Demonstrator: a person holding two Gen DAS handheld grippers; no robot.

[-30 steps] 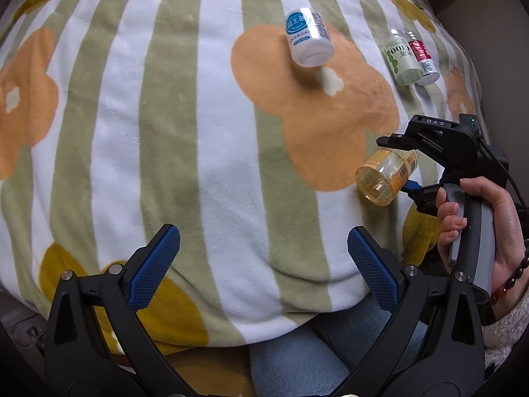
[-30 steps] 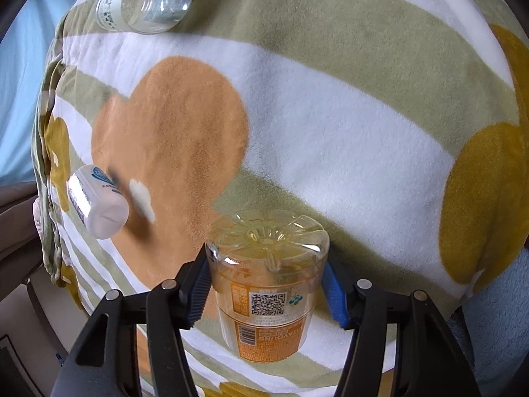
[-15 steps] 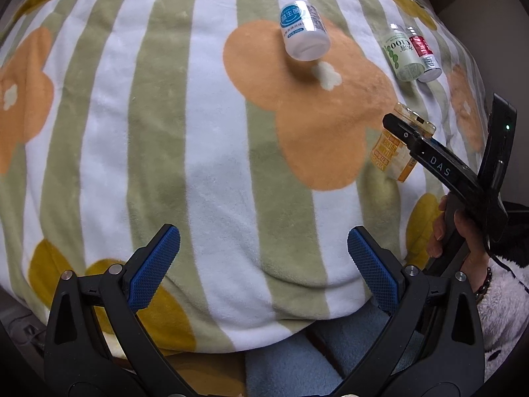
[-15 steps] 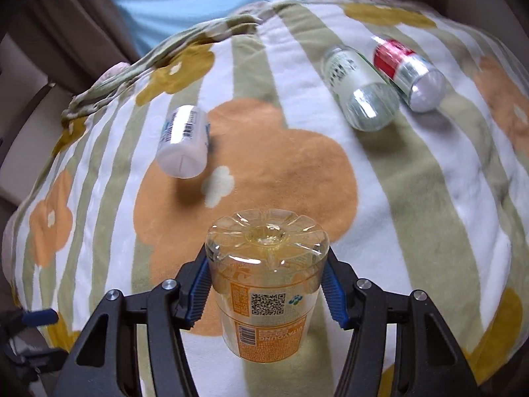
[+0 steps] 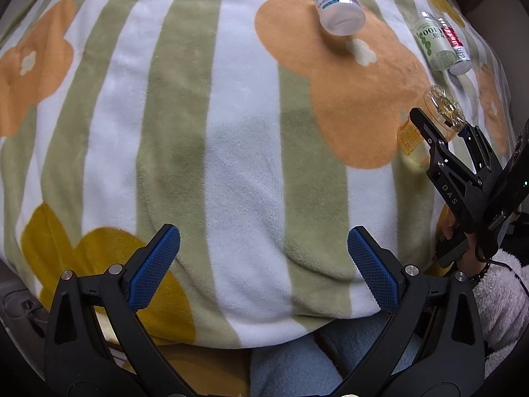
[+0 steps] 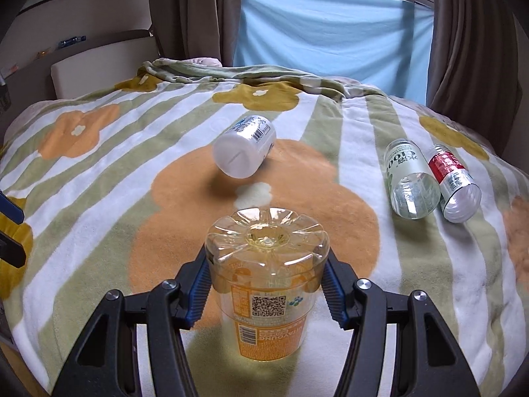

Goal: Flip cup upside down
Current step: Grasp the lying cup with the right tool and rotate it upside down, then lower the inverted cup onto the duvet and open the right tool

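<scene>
- The right gripper (image 6: 267, 286) has its blue pads pressed against both sides of the clear orange-labelled cup (image 6: 267, 281), which is upside down, base up, mouth toward the striped blanket (image 6: 99, 198).
- Whether its rim touches the blanket I cannot tell.
- The left gripper (image 5: 263, 268) hangs wide open and holds nothing, near the blanket's front edge.
- Beyond the cup a white bottle (image 6: 244, 155) lies on its side.
- Right of the cup, a green-labelled bottle (image 6: 408, 180) and a red-labelled bottle (image 6: 454, 187) lie side by side.

The blanket (image 6: 99, 178) is striped green and white with orange flowers; the cup (image 6: 267, 284) is tinted yellow, perhaps orange-labelled.
</scene>
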